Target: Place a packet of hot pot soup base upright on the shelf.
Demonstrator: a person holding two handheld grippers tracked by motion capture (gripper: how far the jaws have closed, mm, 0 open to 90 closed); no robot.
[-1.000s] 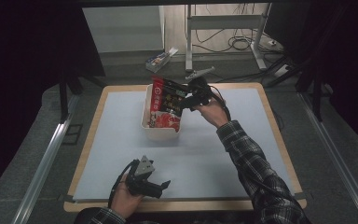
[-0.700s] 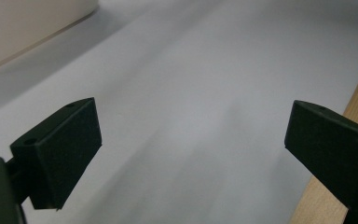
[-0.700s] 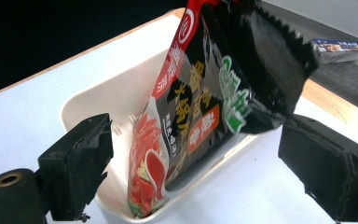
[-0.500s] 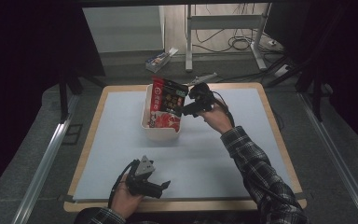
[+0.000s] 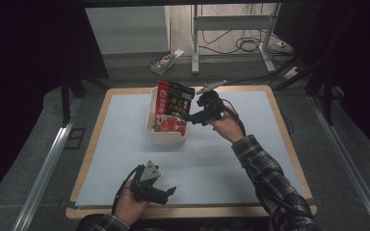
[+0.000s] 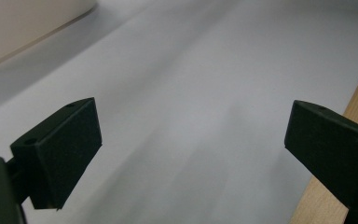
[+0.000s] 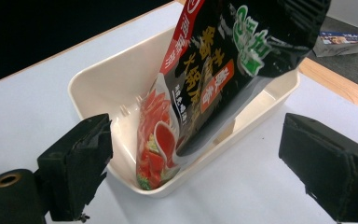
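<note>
Sauce packet (image 7: 200,88) stands tilted inside the cream tub (image 5: 166,137). Right claw (image 5: 192,115), jaws apart, empty, sits just beside the tub; left claw (image 5: 166,191), also parted, rests well nearer the person. Advised: withdraw clear without nudging the packet.

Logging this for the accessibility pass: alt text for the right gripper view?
A red and black snack packet stands tilted in a cream plastic tub, its lower end inside and its top leaning over the far rim. The right hand-held gripper is open, its two black jaws spread wide in front of the tub, touching nothing. The tub sits on a pale table mat.
</note>
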